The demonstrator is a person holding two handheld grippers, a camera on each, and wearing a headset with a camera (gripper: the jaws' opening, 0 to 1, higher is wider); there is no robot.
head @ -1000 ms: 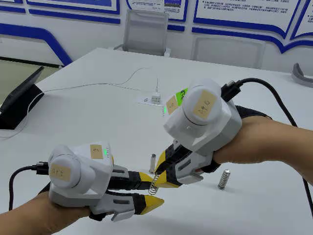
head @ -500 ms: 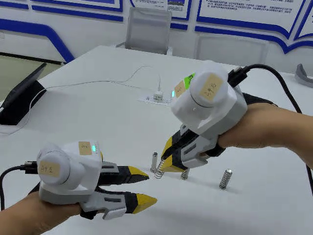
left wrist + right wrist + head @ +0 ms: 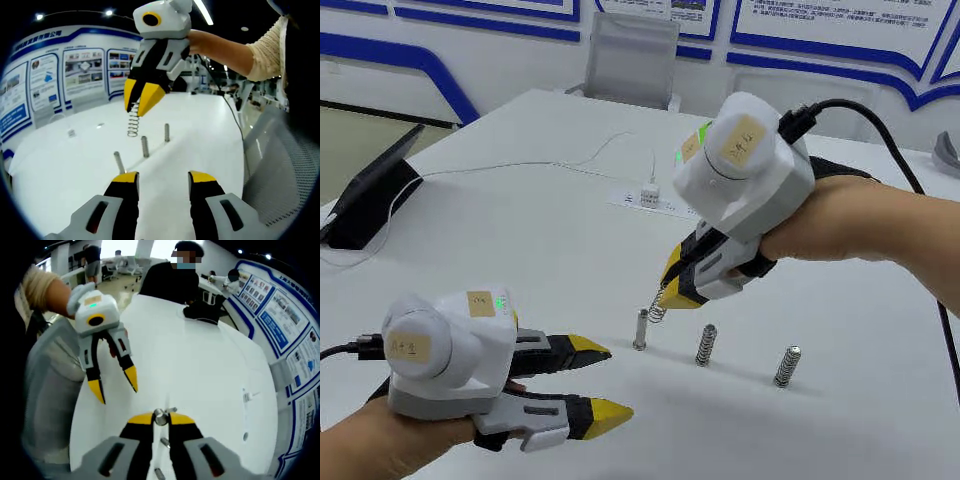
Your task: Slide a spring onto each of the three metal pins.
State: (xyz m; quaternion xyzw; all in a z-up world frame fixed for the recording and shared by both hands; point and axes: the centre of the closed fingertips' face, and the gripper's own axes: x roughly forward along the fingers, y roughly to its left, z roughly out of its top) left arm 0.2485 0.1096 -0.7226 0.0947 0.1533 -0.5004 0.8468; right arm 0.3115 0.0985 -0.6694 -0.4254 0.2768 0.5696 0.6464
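The right gripper (image 3: 667, 293) is pinching the top of a spring (image 3: 657, 311), which hangs tilted just above the bare pin (image 3: 640, 330). The left gripper (image 3: 618, 382) is spread with nothing between its jaws. It is held low over the table (image 3: 500, 230), left of that pin and nearer the person. To the right of the bare pin stand a second pin (image 3: 706, 331) and a third pin (image 3: 792, 351), each with a spring around it.

The right gripper (image 3: 667, 296), clamped on a spring (image 3: 657, 310), hangs just above the bare pin (image 3: 640, 329), blocking its top. 2 sprung pins (image 3: 706, 345) stand close on that pin's right; the table (image 3: 520, 240) toward the left gripper (image 3: 618, 381) lies free.
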